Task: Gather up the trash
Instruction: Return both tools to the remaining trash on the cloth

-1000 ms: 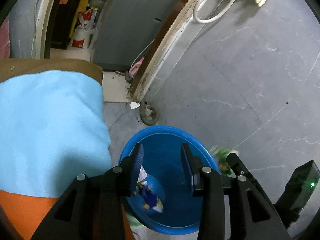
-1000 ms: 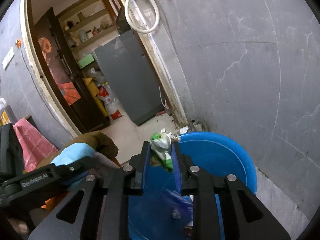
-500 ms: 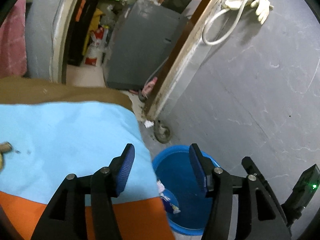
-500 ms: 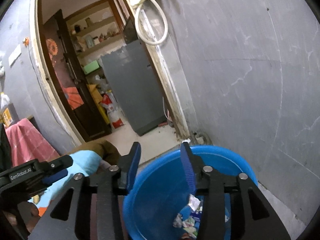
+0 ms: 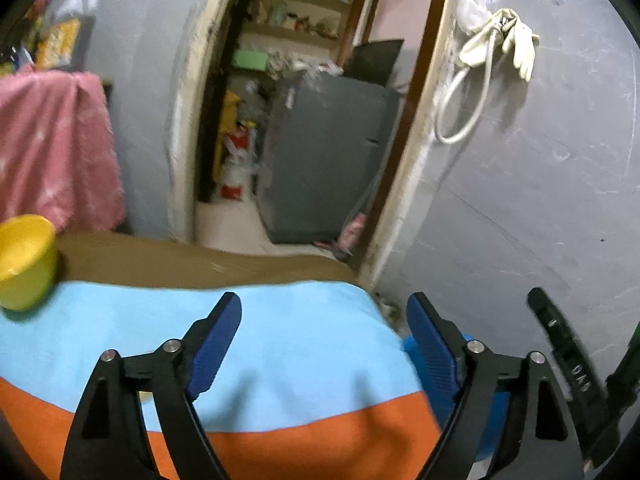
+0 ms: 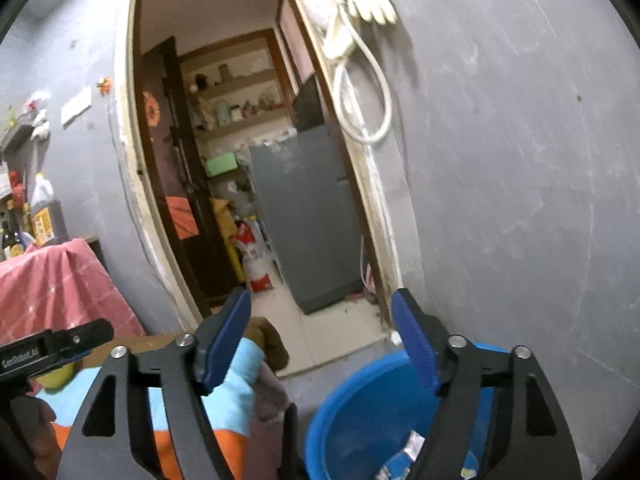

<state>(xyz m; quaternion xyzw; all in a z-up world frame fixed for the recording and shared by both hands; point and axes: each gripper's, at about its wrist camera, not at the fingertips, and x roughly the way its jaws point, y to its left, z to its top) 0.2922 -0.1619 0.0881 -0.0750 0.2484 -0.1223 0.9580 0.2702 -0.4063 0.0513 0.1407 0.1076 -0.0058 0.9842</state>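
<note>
Beside a grey wall [image 6: 520,160], the blue bin [image 6: 352,412] at lower right holds scraps, so both the left gripper [image 5: 324,344] and right gripper [image 6: 320,340] are opening, empty.

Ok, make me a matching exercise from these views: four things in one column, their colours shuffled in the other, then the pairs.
Things:
1. bin
2. cup
3. gloves
4. fridge

Colours:
A. grey
B. yellow
C. blue
D. off-white

Pairs: 1-C, 2-B, 3-D, 4-A
</note>
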